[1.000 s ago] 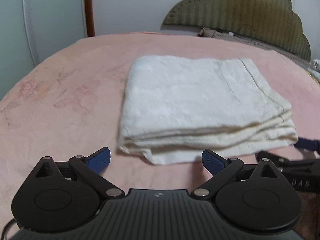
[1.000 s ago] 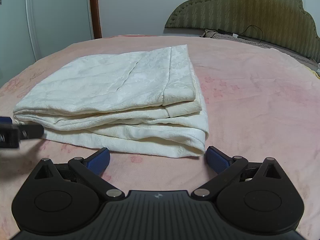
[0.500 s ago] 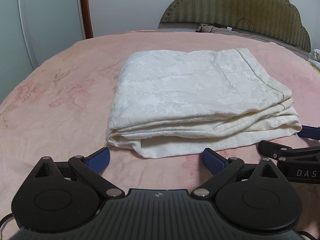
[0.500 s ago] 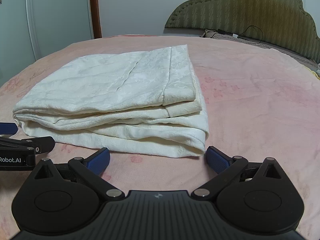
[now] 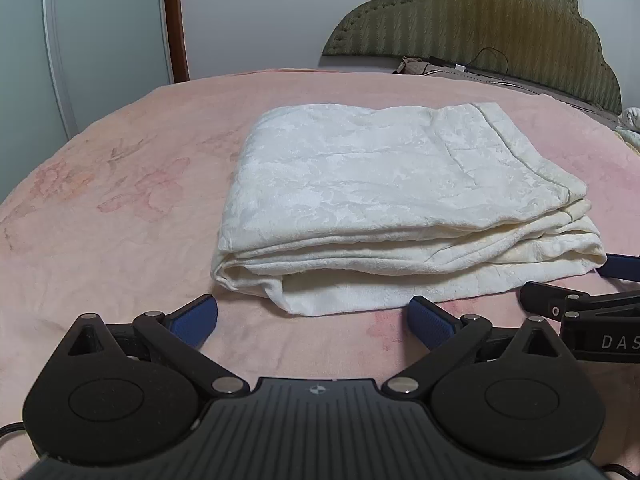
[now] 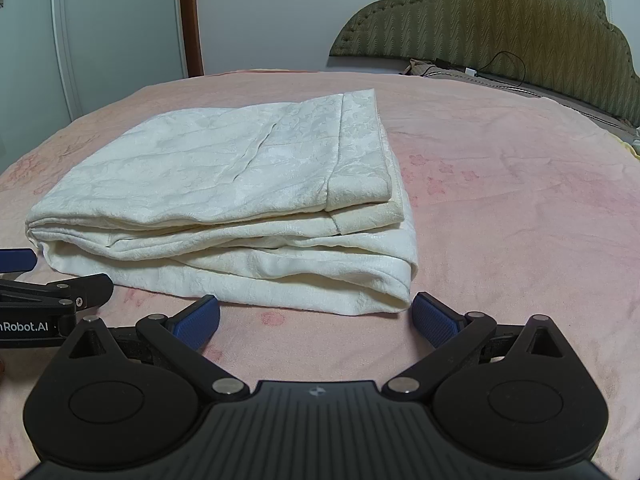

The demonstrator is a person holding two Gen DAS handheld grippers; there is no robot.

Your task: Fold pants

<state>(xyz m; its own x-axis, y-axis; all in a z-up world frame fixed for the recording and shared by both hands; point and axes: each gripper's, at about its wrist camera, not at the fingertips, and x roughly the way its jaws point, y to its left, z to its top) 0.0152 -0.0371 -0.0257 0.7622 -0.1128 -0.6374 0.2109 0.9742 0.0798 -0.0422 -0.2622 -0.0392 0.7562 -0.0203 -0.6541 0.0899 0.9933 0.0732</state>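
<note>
Left gripper (image 5: pixel 313 318): jaws spread wide, nothing between the blue pads, sitting low over the blanket just short of the pants' near-left corner.

Pants (image 5: pixel 392 208): cream-white, folded into a thick flat stack in the middle of the bed, several layers showing along the near edge (the bottom layer sticks out a bit further toward the cameras than the ones above it).

Near edge: rounded fold on the left end, stacked hems on the right end, where the top layer's hem band lies (image 6: pixel 360 152).

Right gripper (image 6: pixel 316 318): also wide open and holding nothing, parked just in front of the stack's near-right corner, its right pad (image 6: pixel 434 318) just beside that corner, whether touching I can't tell.

Pink blanket (image 6: pixel 520 208): plenty of bare surface on the right of the pants, and a wide strip on the left too.

Headboard (image 6: pixel 500 12): olive green, far back right, well apart from the stack.
</note>
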